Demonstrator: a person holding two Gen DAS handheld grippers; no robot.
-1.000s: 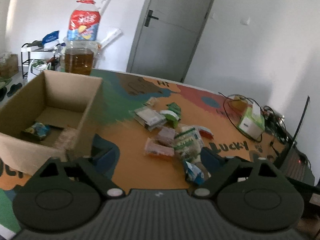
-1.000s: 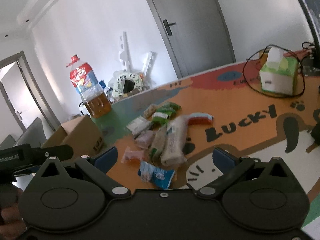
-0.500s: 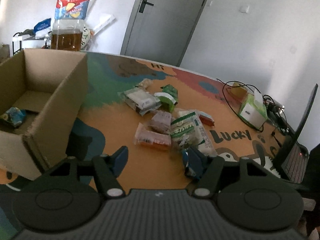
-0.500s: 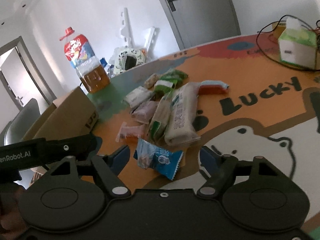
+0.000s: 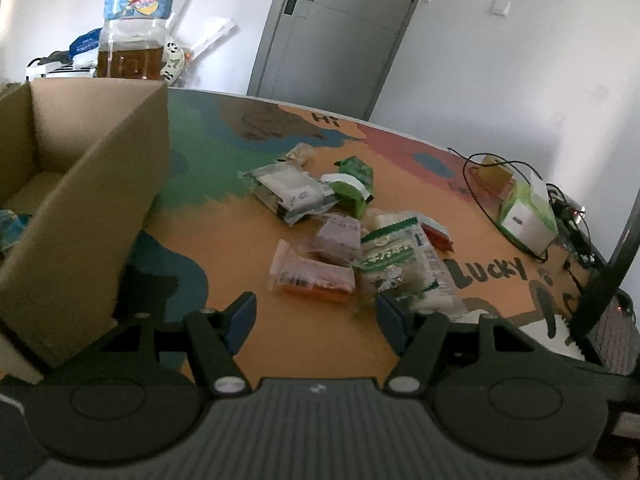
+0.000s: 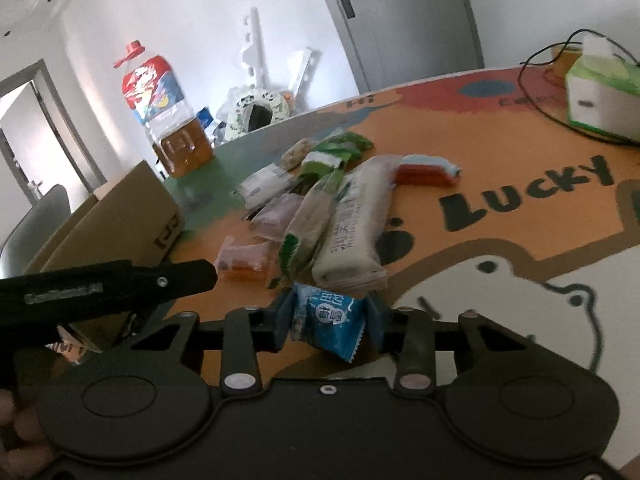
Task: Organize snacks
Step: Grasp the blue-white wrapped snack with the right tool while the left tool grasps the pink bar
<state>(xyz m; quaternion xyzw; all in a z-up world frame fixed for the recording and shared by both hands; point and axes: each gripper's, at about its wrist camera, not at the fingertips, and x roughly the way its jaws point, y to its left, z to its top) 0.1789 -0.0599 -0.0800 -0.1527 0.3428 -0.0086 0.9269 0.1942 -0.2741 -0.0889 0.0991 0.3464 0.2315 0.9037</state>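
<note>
Several snack packets lie in a pile [image 5: 344, 232] on the orange table mat, also seen in the right wrist view [image 6: 320, 208]. An open cardboard box [image 5: 80, 184] stands at the left, with a blue packet [image 5: 12, 226] inside. My right gripper [image 6: 330, 316] is shut on a small blue snack packet [image 6: 326, 318] at the near edge of the pile. My left gripper [image 5: 316, 316] is open and empty, just short of a pink-orange packet [image 5: 312, 274], with the box to its left. The left gripper's body shows in the right wrist view [image 6: 108, 284].
A large oil bottle [image 5: 134, 36] stands behind the box. A green tissue box [image 5: 528, 216] with black cables sits at the right. A dark upright screen edge [image 5: 608, 272] and a keyboard [image 5: 620, 336] are at the far right.
My right gripper has moved forward and closed on the blue packet. My left gripper has moved right, away from the box, toward the pile, its fingers narrowing a little.
</note>
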